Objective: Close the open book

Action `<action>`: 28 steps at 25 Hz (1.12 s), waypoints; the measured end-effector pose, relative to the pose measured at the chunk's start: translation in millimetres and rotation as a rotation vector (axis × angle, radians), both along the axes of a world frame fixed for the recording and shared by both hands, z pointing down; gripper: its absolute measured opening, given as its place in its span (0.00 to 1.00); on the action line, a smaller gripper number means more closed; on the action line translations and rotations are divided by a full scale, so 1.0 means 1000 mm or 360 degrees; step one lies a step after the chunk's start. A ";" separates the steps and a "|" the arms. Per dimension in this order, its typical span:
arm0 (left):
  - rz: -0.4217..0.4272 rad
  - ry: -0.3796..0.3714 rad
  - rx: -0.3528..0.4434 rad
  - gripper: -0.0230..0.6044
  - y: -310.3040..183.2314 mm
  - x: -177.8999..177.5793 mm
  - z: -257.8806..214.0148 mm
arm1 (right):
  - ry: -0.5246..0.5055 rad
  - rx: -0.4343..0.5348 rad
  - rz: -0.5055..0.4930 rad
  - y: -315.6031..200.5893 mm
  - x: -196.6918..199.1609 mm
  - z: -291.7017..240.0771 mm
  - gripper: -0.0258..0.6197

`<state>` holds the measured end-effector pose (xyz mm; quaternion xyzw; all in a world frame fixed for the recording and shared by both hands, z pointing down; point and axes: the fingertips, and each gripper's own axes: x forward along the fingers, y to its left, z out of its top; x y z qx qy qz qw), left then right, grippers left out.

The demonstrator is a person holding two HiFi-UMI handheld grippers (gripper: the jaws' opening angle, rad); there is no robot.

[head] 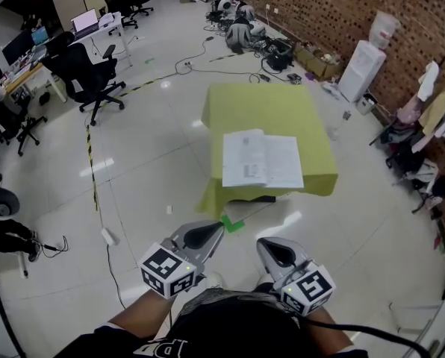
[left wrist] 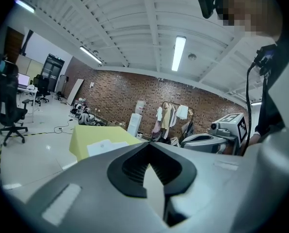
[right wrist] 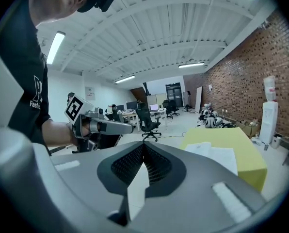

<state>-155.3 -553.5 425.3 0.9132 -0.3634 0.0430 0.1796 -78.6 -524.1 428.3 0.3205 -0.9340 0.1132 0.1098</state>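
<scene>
An open book (head: 261, 159) with white pages lies flat on the near half of a small table draped in yellow-green cloth (head: 267, 103). Both grippers hover low over the floor, well short of the table. My left gripper (head: 218, 227) is shut and empty, pointing at the table's near left corner. My right gripper (head: 261, 243) beside it looks shut and empty too. From the left gripper view the book (left wrist: 107, 147) and table (left wrist: 93, 132) lie beyond the closed tips (left wrist: 148, 144). In the right gripper view the book (right wrist: 215, 153) sits right of the closed tips (right wrist: 143, 144).
A green tape mark (head: 232, 224) is on the floor just ahead of the grippers. Black office chairs (head: 92, 77) and desks stand far left, a water dispenser (head: 362, 66) and a clothes rack (head: 439, 103) by the brick wall. Cables and yellow-black tape (head: 92, 155) run across the floor.
</scene>
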 end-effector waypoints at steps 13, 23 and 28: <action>-0.0141 0.0013 -0.0071 0.05 -0.078 0.038 0.021 | -0.0002 -0.0028 -0.0143 -0.086 0.035 0.012 0.05; -0.0419 -0.0179 -0.0083 0.05 -0.162 0.101 0.043 | -0.0066 0.0032 -0.0245 -0.174 0.138 0.000 0.05; -0.0593 -0.0258 -0.0186 0.05 -0.179 0.104 0.069 | -0.0062 0.0006 -0.0288 -0.194 0.180 0.013 0.05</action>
